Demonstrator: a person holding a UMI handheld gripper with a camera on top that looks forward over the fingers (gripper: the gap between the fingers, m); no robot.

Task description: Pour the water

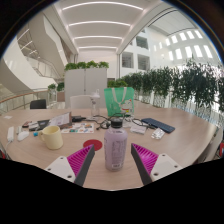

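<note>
Bottle (116, 146) upright on the table (185, 142), dead ahead at twelve o'clock between the spread fingers (146, 158), gaps either side, likely lined up for a grasp. Red disc (94, 144) just beside it at ten o'clock. Farther at ten o'clock, yellow mug (52, 137), probably the pouring target; green basket (119, 99) beyond at twelve.

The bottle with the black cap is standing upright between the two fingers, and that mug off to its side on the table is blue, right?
Not quite: the mug is pale yellow, not blue, as the gripper view shows. The bottle does stand upright between the open gripper fingers.
</note>
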